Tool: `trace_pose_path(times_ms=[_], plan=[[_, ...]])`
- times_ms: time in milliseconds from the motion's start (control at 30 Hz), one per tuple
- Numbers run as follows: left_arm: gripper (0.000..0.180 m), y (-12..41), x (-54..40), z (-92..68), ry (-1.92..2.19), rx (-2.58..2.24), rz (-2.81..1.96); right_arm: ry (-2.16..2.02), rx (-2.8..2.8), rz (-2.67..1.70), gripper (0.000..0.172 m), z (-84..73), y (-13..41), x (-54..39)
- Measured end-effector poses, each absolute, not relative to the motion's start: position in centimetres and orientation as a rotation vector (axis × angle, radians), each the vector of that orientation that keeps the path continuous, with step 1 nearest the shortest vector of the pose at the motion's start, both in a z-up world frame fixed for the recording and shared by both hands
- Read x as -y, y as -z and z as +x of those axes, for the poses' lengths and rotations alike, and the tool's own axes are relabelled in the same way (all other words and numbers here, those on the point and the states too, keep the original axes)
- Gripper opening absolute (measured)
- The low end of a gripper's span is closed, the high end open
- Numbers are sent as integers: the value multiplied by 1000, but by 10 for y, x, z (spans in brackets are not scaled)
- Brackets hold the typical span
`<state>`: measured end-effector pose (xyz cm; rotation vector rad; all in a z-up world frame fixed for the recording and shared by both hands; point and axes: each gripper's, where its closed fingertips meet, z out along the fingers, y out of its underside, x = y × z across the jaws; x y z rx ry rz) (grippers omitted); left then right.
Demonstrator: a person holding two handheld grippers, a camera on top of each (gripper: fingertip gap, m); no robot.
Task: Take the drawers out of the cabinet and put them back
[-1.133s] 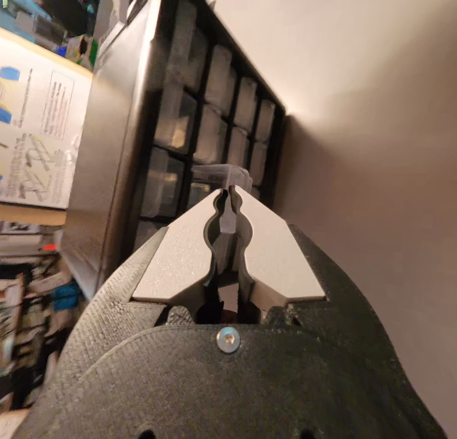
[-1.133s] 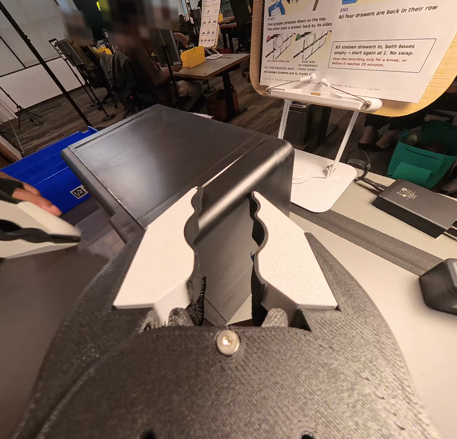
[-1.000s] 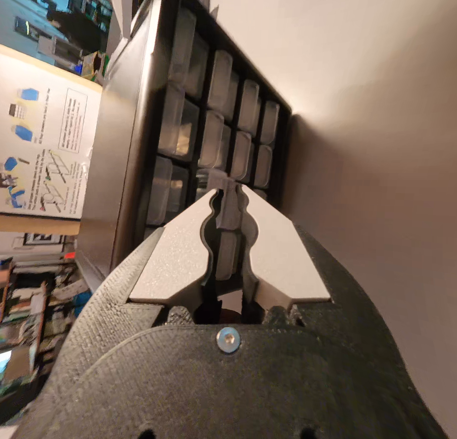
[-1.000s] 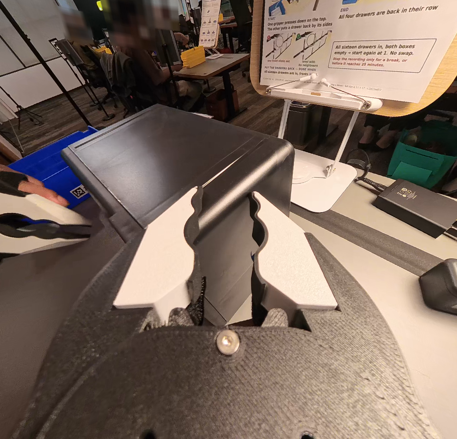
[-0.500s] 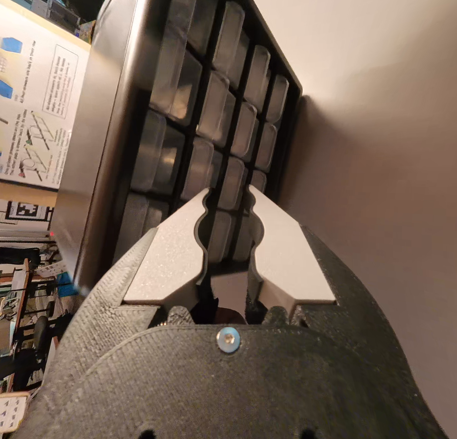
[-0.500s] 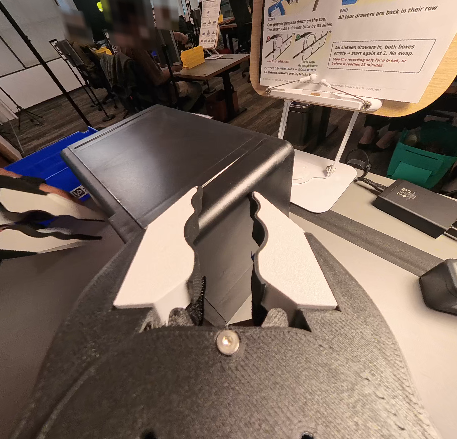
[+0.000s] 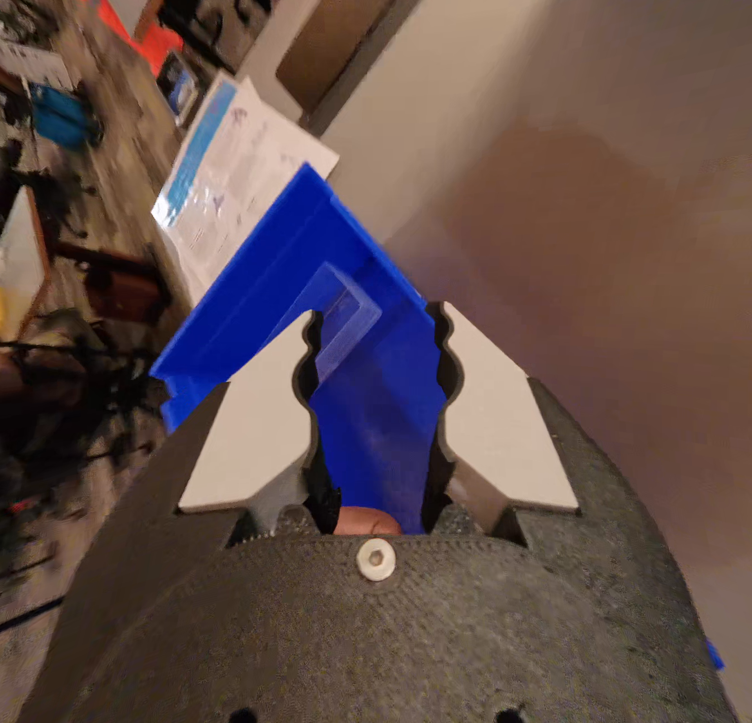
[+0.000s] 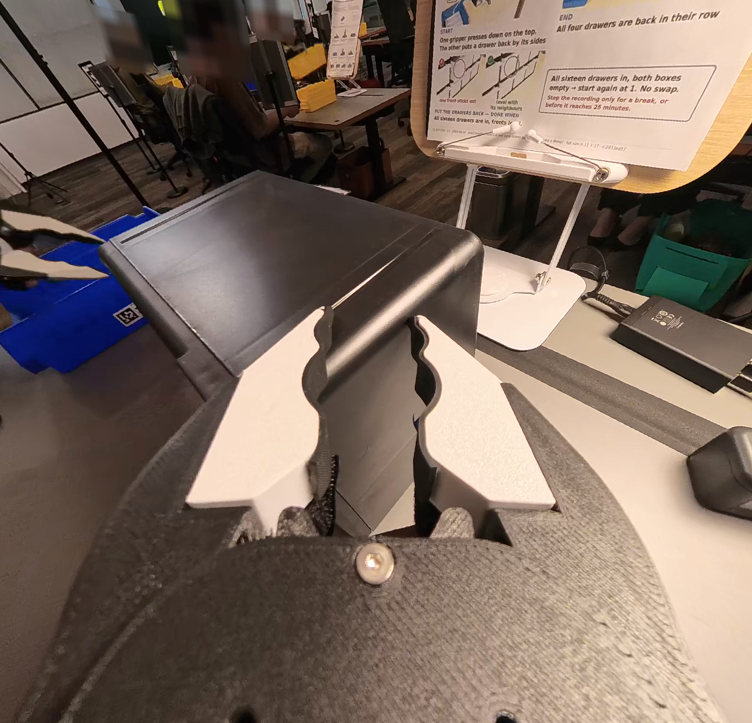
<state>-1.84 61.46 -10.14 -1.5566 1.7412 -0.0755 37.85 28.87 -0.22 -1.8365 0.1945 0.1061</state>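
Place: open-plan office used as a recording workspace
Floor: dark wood-look planks (image 8: 101, 182)
Furniture: long grey tables (image 8: 358, 109) with office chairs (image 8: 183, 113), a seated person (image 8: 244, 133)
Equipment: black tripod stands (image 8: 61, 92), yellow plastic bins (image 8: 317, 92)
Signage: printed instruction sheet on a white stand (image 8: 569, 72)

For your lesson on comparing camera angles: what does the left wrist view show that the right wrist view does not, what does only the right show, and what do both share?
Only the left wrist view: a clear drawer lying inside the blue bin, and a white printed sheet beyond it.

Only the right wrist view: the black cabinet, the right gripper over the cabinet's top edge, and the instruction board on its stand.

Both: the blue bin and the open left gripper.
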Motion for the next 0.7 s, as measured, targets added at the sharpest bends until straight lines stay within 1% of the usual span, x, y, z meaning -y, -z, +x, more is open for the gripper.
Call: trace_pose_path(times_ms=[33,67,200,267,333,500,633,700], plan=[[56,104,-619,-18,152,-1703,-1567,-103,-194,-1837,42,379,2,-289],[61,104,-623,-18,212,-1660,-1587,-102,-193,-1837,42,379,2,-289],[59,90,-637,-15,412,-1516,-1619,-112,-192,-1834,42,378,2,-289],[59,87,-648,-19,447,-1481,-1628,-114,-191,-1833,42,379,2,-289],[59,95,-668,-29,381,-1483,-1661,-112,-188,-1834,42,379,2,-289],[60,145,-712,-53,58,-1658,-1740,-87,-182,-1838,42,379,2,-289],[59,173,-716,-51,2,-1840,-1764,-75,-177,-1838,41,379,2,-289],[54,184,-718,-50,-42,-1920,-1766,-76,-177,-1836,41,379,1,-289]])
